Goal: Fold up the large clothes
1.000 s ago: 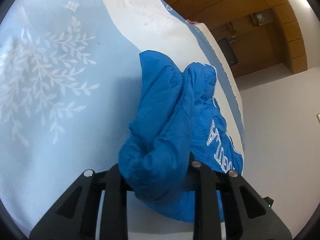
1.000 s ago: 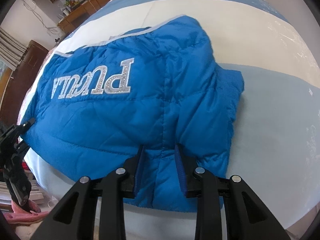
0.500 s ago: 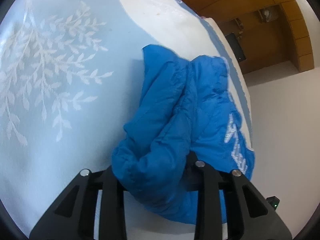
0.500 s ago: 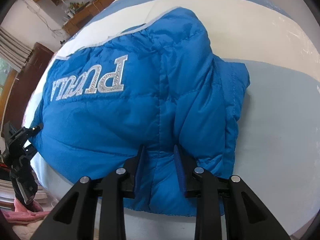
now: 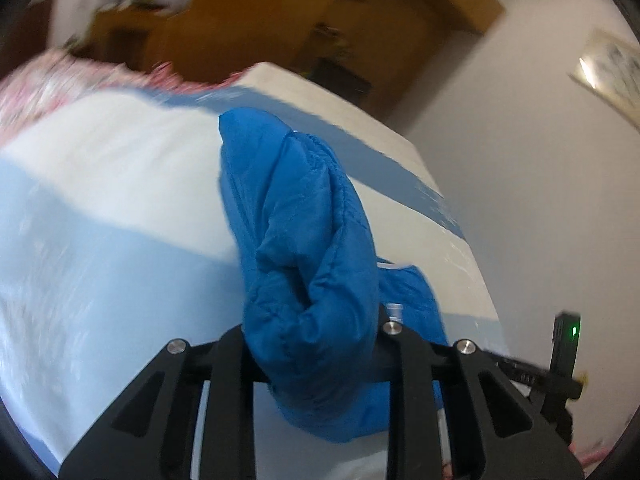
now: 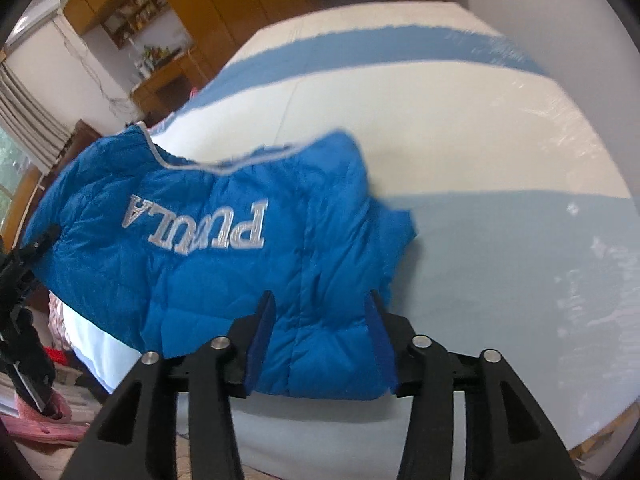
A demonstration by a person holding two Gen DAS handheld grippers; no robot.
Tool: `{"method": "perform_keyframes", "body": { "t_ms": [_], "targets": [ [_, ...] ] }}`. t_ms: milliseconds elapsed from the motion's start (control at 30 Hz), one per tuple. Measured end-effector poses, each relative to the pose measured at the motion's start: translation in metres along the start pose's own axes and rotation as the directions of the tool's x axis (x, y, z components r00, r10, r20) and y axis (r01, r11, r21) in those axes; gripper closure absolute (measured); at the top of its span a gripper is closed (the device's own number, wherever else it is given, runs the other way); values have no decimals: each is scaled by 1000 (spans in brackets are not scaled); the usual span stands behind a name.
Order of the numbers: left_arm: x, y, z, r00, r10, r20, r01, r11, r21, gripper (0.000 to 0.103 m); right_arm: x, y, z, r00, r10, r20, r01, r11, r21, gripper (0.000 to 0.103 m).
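Observation:
A blue padded jacket [image 6: 224,248] with silver letters lies folded on the bed near its front left corner. My left gripper [image 5: 316,344] is shut on a bunched edge of the jacket [image 5: 304,248] and holds it raised above the bed. My right gripper [image 6: 320,320] is open, its blue-padded fingers [image 6: 262,328] standing on either side of the jacket's near edge without pinching it. The left gripper also shows at the left edge of the right wrist view [image 6: 20,272].
The bed cover [image 6: 500,248] has pale blue, white and darker blue bands. Wooden cabinets [image 6: 224,4] stand behind the bed. A white wall [image 5: 540,160] runs along its side. Pink cloth [image 6: 44,428] lies on the floor at the left.
My right gripper has opened and let go of the jacket edge. My left gripper has lifted and tilted up with its bunch of jacket, so the room now shows behind.

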State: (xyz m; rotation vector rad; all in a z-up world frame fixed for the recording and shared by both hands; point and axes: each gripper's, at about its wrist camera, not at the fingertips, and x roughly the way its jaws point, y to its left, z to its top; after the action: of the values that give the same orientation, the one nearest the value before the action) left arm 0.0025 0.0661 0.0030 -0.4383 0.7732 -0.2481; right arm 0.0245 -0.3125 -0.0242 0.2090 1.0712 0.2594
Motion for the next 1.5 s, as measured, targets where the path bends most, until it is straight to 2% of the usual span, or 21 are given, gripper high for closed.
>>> {"method": "perform_keyframes", "body": {
  "t_ms": [200,367,533,767,800,867,1033,1100,1233,1333,1433,1500],
  "targets": [
    [34,-69,10,994,-78,-82,90,984,154,81,-9,-3,-2,999,-17,28,16,1000,25,55],
    [82,-118,-2,970,-120,-211,171,954,247,81,-9,-14,-4,999,-35,17,34,998,56,55],
    [144,-137,-24,931,-105,-349,211,936,281,81,-4,-26,-7,999,-34,8,33,996,87,55],
    [199,-131,-53,885,-57,-462,213,932,292,77,-3,-37,-14,999,-37,2,37,992,121,55],
    [204,-129,-55,881,-49,-470,210,932,296,76,-2,-39,-14,999,-38,-2,38,991,126,55],
    [215,-129,-60,885,-15,-466,192,922,335,74,1,-41,-14,999,-37,-7,37,991,132,55],
    [218,-131,-71,888,7,-459,174,920,352,72,10,-38,-10,1000,-21,-23,24,992,127,55],
    [215,-126,-66,883,-10,-469,177,933,313,72,13,-34,-5,1000,-6,-29,10,993,121,55],
    [189,-127,-60,876,-51,-480,202,942,269,66,12,-29,10,999,29,-25,-26,994,107,52],
    [170,-127,-51,866,-110,-487,244,944,220,48,9,-24,22,997,68,-24,-65,993,102,47],
    [142,-128,-42,856,-185,-483,304,935,181,45,8,-19,38,990,135,-31,-131,986,107,36],
    [123,-127,-34,864,-212,-456,323,929,181,42,12,-16,46,981,190,-50,-183,976,122,26]
  ]
}}
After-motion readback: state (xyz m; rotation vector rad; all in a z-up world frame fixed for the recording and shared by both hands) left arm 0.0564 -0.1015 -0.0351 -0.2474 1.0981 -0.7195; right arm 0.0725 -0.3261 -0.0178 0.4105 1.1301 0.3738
